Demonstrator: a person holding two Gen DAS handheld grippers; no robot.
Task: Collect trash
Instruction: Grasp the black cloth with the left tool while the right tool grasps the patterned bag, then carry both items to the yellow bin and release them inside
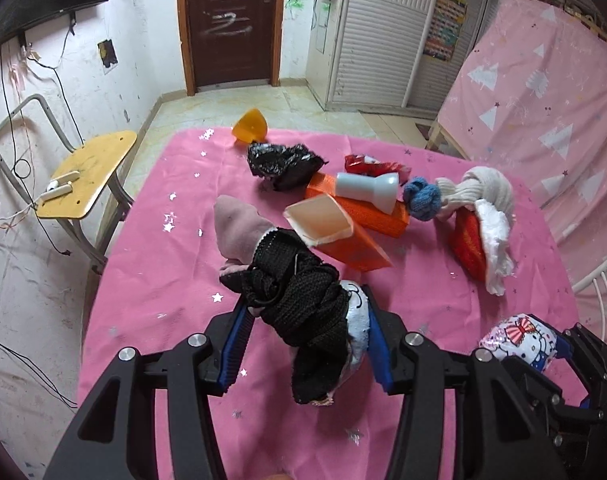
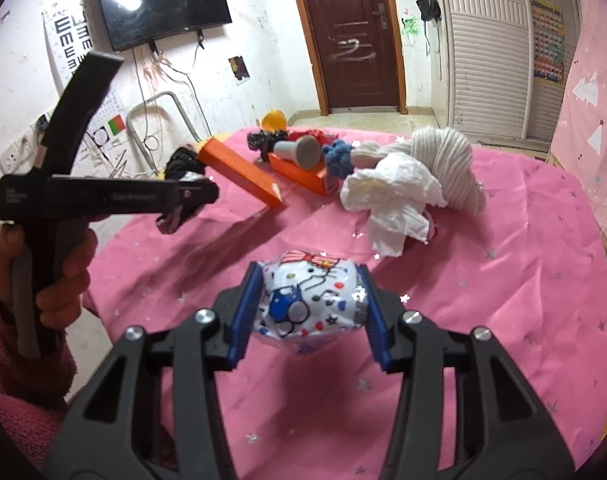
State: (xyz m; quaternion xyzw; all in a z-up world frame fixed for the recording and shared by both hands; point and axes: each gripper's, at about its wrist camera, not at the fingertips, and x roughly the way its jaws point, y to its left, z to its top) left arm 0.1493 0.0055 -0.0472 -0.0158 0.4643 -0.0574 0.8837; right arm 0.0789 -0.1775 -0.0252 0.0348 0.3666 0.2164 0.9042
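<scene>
1. The right tool (image 2: 309, 310) pinches a crumpled cartoon-cat wrapper (image 2: 307, 300), white with red and blue print, above the pink surface (image 2: 503, 300).
2. The left tool (image 1: 307, 336) pinches a black mesh rag (image 1: 303, 300) bundled with pale wrapping.
3. At twelve o'clock lie orange boxes (image 1: 355, 248), a black bag (image 1: 283, 164) and white tissue (image 2: 387, 200).

L claw (image 1: 307, 344) clamps a bundle: black mesh fabric (image 1: 303, 300) w/ a printed white wrapper (image 1: 357, 320), pink sock (image 1: 243, 228) sticking out ahead. R claw (image 1: 543, 348) at lower right grips a Hello Kitty wrapper (image 1: 519, 336). Beyond on the pink worktop (image 1: 163, 264): open orange carton (image 1: 339, 236), white plastic piece (image 1: 367, 190), black bag (image 1: 283, 164), blue knit (image 1: 423, 198).
</scene>
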